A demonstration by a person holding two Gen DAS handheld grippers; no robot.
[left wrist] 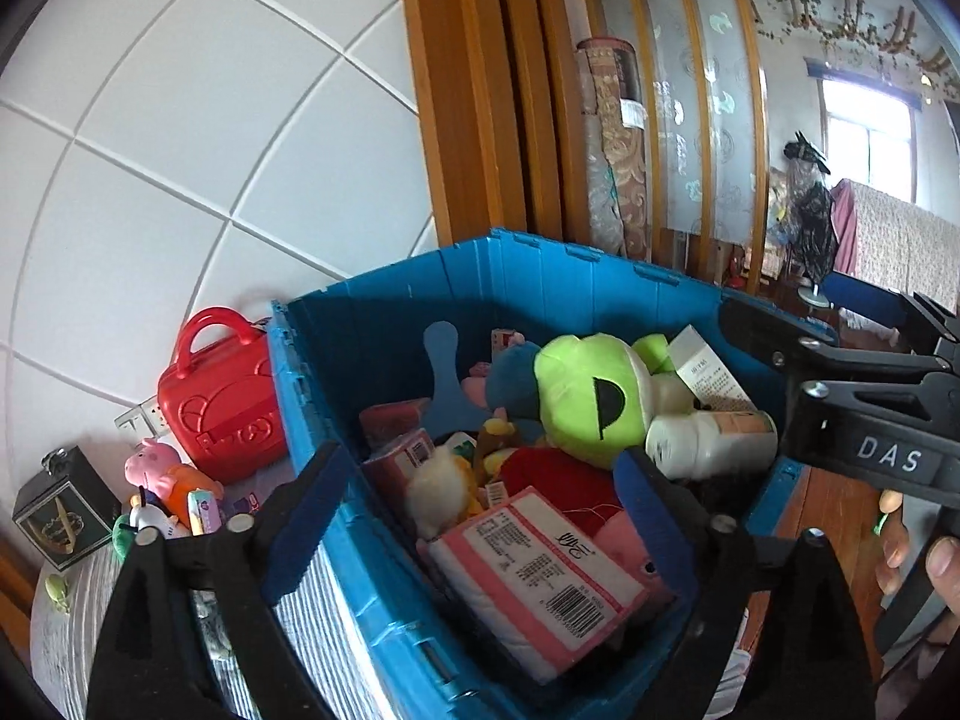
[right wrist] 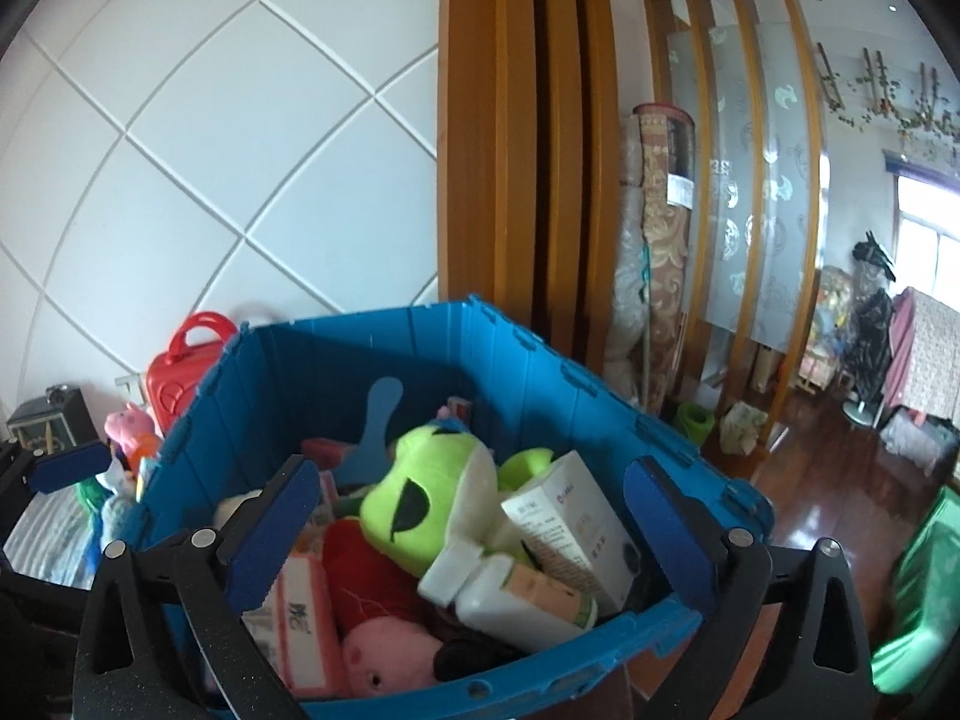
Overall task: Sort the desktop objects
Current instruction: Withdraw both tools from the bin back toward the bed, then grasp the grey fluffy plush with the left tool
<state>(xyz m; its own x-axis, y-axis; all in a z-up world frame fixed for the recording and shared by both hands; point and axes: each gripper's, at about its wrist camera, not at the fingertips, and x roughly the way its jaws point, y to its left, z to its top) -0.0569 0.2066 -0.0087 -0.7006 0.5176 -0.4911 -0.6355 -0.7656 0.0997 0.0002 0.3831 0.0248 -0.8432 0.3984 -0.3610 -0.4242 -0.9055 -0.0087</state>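
Both grippers are hovering over the blue plastic crate (left wrist: 384, 324), both pointing down into it. The left gripper (left wrist: 480, 516) is standing wide open with nothing between its blue pads; its left finger is hanging outside the crate's left wall, its right finger is over the contents. The right gripper (right wrist: 474, 534) is also standing wide open and gripping nothing, its fingers straddling the near part of the crate. In the left wrist view the right gripper is also showing at the right edge, with a person's fingers (left wrist: 945, 561) wrapping its handle.

The crate is sitting full. The green frog plush (left wrist: 585, 387) is lying on top near the middle. A white bottle (left wrist: 708, 438) is lying on its side just beside the frog, and a white carton (right wrist: 576, 531) is leaning over the bottle. A pink tissue pack (left wrist: 540, 576) is lying at the near end, touching a pink pig plush (right wrist: 384, 654) and a red plush (right wrist: 372, 576). A blue paddle (left wrist: 447, 378) is leaning against the far wall.

Outside the crate, on its left, a red toy case (left wrist: 222, 402) is touching the crate wall. A pig figure (left wrist: 156, 462) is standing near the case, and a dark box (left wrist: 60, 504) is sitting further left on the striped cloth (left wrist: 72, 630).
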